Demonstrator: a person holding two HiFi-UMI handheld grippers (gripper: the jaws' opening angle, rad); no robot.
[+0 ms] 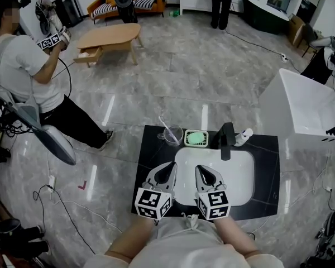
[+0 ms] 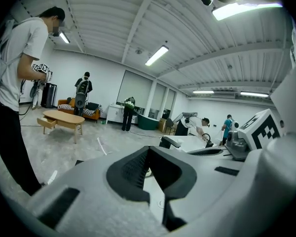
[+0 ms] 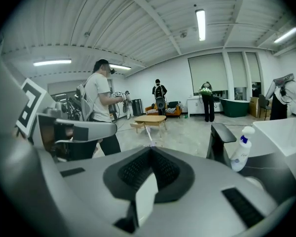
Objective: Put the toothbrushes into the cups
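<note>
A clear cup [image 1: 173,134] stands at the back left of the black countertop [image 1: 151,166], and a white toothbrush [image 1: 166,125] leans in it. My left gripper [image 1: 171,167] and right gripper [image 1: 203,170] hover side by side over the near part of the white sink [image 1: 240,177], well short of the cup. Both have their jaws together with nothing between them. The left gripper view shows its shut tips [image 2: 148,148] and the toothbrush [image 2: 102,145] poking up beyond the body. In the right gripper view the toothbrush [image 3: 148,133] rises just past the shut tips [image 3: 150,150].
Behind the sink stand a green soap dish [image 1: 196,138], a black faucet [image 1: 227,139] and a white pump bottle [image 1: 244,136]. A person in a white shirt [image 1: 22,66] stands far left, near a wooden coffee table [image 1: 109,37]. A white basin [image 1: 307,102] stands at the right. Cables lie on the floor.
</note>
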